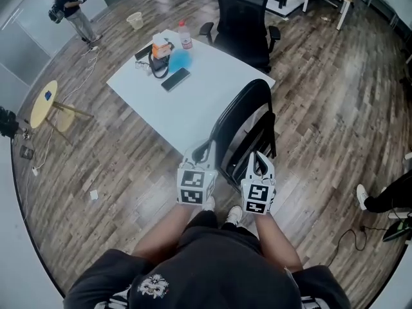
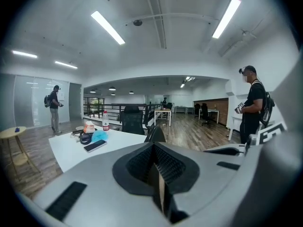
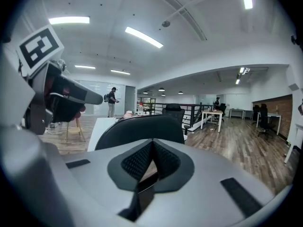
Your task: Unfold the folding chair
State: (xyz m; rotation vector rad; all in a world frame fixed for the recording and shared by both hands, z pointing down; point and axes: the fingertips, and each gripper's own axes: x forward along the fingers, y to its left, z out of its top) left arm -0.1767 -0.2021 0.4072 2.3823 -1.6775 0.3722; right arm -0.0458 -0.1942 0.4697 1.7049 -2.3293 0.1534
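Observation:
A black folding chair (image 1: 248, 131) stands folded on the wood floor, leaning by the corner of the white table (image 1: 206, 92). Its curved back (image 3: 142, 129) fills the middle of the right gripper view; only its top edge (image 2: 156, 134) shows in the left gripper view. My left gripper (image 1: 205, 150) is shut and empty, just left of the chair's lower frame. My right gripper (image 1: 259, 160) is also shut and empty, in front of the chair's lower right side. Whether either gripper touches the frame I cannot tell.
On the table lie a phone (image 1: 175, 79), a bottle (image 1: 185, 36), a blue cloth (image 1: 180, 60) and a black headset (image 1: 158, 66). A black office chair (image 1: 243, 18) stands behind it. A small yellow round table (image 1: 44, 105) is at left. A person (image 2: 253, 108) stands at right, another person (image 1: 72, 10) far off.

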